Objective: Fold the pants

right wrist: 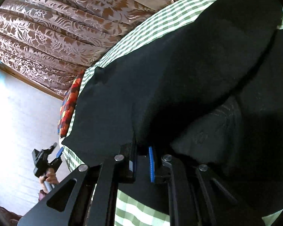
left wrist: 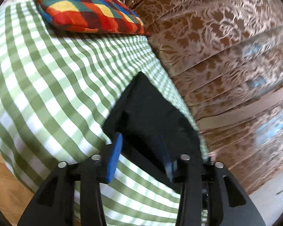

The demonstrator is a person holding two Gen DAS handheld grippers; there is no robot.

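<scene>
Black pants [right wrist: 179,66] lie on a green-and-white checked bedspread [left wrist: 47,94]. In the left wrist view one corner of the pants [left wrist: 151,113] points away from me. My left gripper [left wrist: 141,150] is open, its blue pads apart on either side of that corner. It also shows small in the right wrist view [right wrist: 54,156], held in a hand. My right gripper [right wrist: 142,162] is nearly shut, its pads close together on the pants' edge; folds of black cloth rise over it.
A multicoloured checked cushion [left wrist: 84,5] lies at the far end of the bed. Brown patterned curtains [left wrist: 226,47] hang along the bed's side. A white wall [right wrist: 18,122] is beside them. A wooden floor [left wrist: 1,188] shows at lower left.
</scene>
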